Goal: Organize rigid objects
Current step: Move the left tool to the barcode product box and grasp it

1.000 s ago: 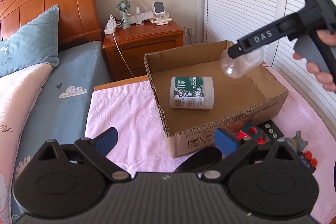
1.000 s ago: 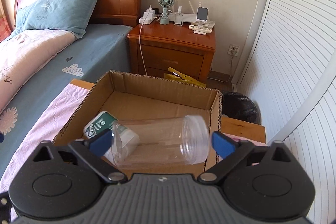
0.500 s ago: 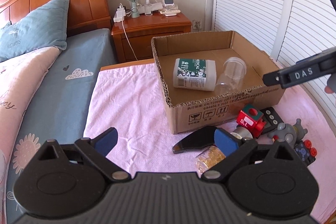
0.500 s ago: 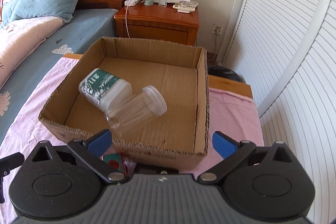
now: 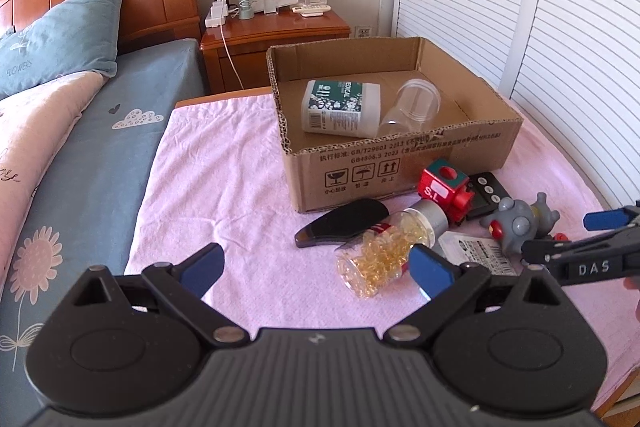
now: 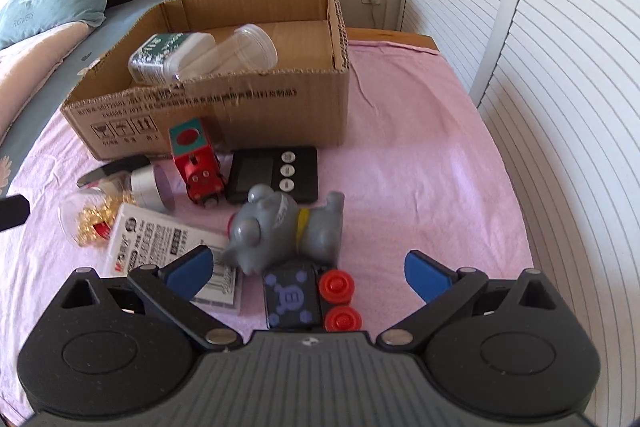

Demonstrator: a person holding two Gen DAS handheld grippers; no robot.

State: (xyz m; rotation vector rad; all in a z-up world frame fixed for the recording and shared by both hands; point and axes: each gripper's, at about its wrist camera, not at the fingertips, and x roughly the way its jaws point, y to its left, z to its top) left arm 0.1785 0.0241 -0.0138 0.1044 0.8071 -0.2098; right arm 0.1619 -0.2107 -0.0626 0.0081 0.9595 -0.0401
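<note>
Both hand-held grippers, left and right, are gaping wide, gripping nothing. A clear plastic jar is lying inside the brown cardboard box toward the tabletop's far edge, touching a white green-labelled bottle.

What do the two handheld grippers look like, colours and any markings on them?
Both are matte black plastic with blue pads on the fingertips. The left gripper has a ribbed body, two round discs and silver pivot screws. The right gripper matches it; from the left wrist view, white letters DAS show on its side, with a bare finger behind.
</note>
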